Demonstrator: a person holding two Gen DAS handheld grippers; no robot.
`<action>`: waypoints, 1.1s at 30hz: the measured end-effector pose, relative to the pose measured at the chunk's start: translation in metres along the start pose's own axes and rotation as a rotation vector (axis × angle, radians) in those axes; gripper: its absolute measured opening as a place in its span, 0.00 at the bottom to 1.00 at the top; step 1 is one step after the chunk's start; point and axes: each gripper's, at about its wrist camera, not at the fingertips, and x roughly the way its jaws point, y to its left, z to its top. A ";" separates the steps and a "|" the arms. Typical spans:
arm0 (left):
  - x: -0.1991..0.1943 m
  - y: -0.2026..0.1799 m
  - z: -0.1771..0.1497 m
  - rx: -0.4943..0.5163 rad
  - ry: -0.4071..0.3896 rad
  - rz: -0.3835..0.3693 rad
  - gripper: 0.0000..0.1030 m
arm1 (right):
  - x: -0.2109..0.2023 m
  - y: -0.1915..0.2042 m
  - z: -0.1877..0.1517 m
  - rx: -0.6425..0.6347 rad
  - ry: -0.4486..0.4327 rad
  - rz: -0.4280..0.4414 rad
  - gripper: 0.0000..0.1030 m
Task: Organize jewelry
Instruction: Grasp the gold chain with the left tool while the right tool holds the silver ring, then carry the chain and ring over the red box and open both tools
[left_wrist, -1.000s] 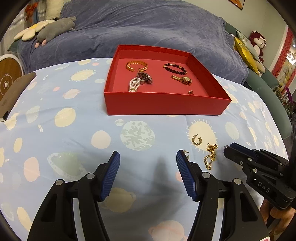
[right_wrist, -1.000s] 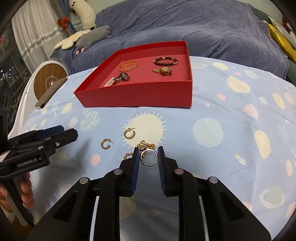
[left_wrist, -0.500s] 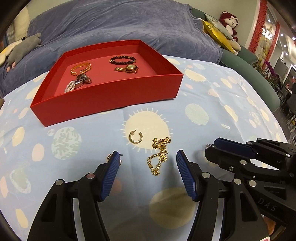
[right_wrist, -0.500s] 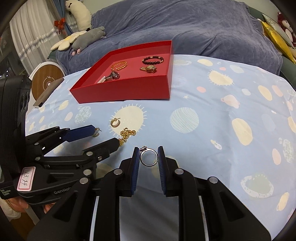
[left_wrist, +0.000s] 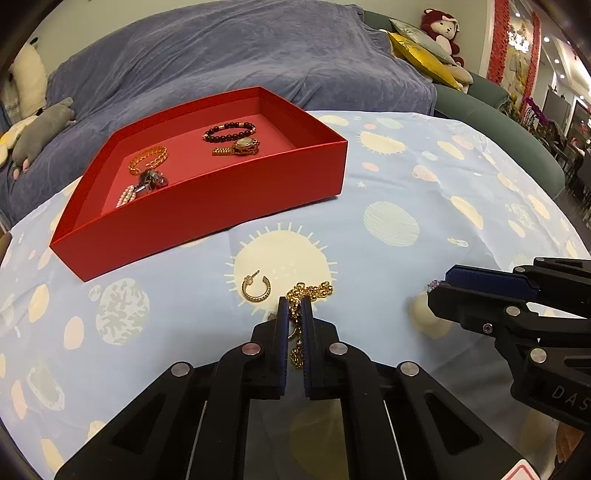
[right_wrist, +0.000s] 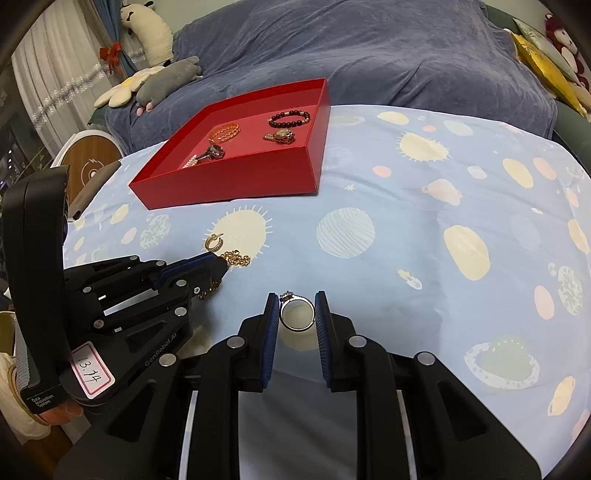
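- The gold chain (left_wrist: 309, 291) lies on the blue planet-print cloth (left_wrist: 406, 184) in front of the red tray; part of it runs back between the pads of the left gripper (left_wrist: 294, 308), whose jaws are drawn nearly together, pinching the chain, with the loose end bunched just beyond the tips
- In the right wrist view the same chain (right_wrist: 236, 258) shows at the tip of the left gripper (right_wrist: 221, 264), a short length hanging under the fingers
- The silver ring (right_wrist: 296, 314) with a small stone on top stands upright between the blue pads of the right gripper (right_wrist: 296, 306), both pads pressed to its sides, the gap just as wide as the ring
- From the left wrist view the right gripper (left_wrist: 439, 284) sits off to the right, well apart from the chain, with the ring's stone (left_wrist: 433, 284) glinting at its tip
- A gold hoop earring (left_wrist: 255, 290) rests on the cloth just left of the chain, on a pale sun print
- The red tray (left_wrist: 207, 206) stands farther back, holding a dark bead bracelet (left_wrist: 229, 132), a gold watch (left_wrist: 242, 146), a gold link bracelet (left_wrist: 147, 158) and a pearl piece with a dark clasp (left_wrist: 142, 186)
- Behind the table is a sofa under a blue-grey throw (left_wrist: 240, 55)
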 end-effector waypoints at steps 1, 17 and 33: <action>0.000 0.001 0.000 -0.003 0.001 -0.003 0.03 | -0.001 0.001 0.001 -0.001 -0.002 0.002 0.19; -0.066 0.056 0.030 -0.171 -0.120 -0.070 0.02 | -0.024 0.021 0.046 0.015 -0.113 0.044 0.19; -0.077 0.120 0.117 -0.258 -0.232 -0.012 0.02 | 0.029 0.033 0.140 0.038 -0.112 0.075 0.19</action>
